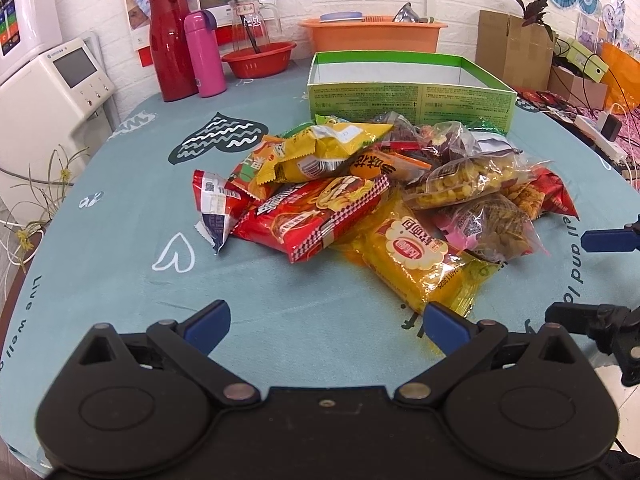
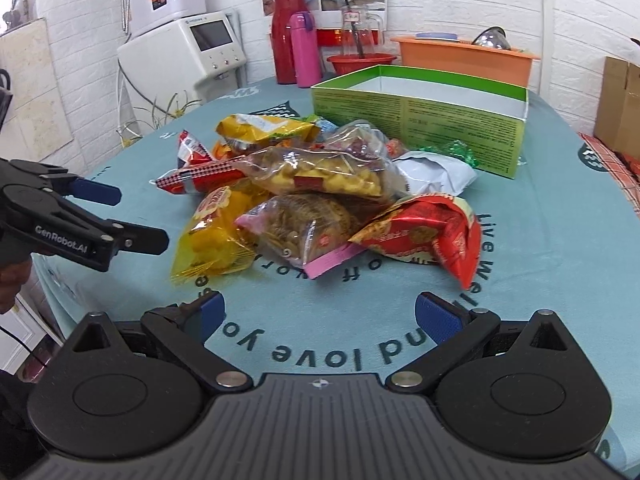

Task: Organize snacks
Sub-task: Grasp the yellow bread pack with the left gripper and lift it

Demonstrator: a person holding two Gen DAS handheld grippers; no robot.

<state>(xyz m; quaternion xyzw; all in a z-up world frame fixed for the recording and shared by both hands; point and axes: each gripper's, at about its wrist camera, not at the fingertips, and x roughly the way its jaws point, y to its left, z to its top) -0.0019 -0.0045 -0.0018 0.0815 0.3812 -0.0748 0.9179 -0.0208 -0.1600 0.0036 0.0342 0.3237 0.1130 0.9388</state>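
A heap of snack packets lies mid-table: a yellow bread packet (image 1: 420, 268) (image 2: 216, 236) nearest, a red noodle packet (image 1: 316, 212), a clear bag of yellow snacks (image 1: 464, 180) (image 2: 316, 172), a red packet (image 2: 428, 232). Behind the heap stands an open green box (image 1: 408, 92) (image 2: 420, 116), with nothing visible inside. My left gripper (image 1: 326, 322) is open and empty just short of the heap, its right finger by the bread packet's corner. It also shows in the right wrist view (image 2: 132, 216). My right gripper (image 2: 318, 314) is open and empty, short of the heap.
The table wears a teal cloth (image 1: 120, 208). At its back stand a red flask (image 1: 170, 44), a pink bottle (image 1: 204, 54), a red bowl (image 1: 260, 58) and an orange basin (image 1: 374, 34). A white appliance (image 1: 48, 88) stands off the left edge. Cardboard boxes (image 1: 514, 44) sit far right.
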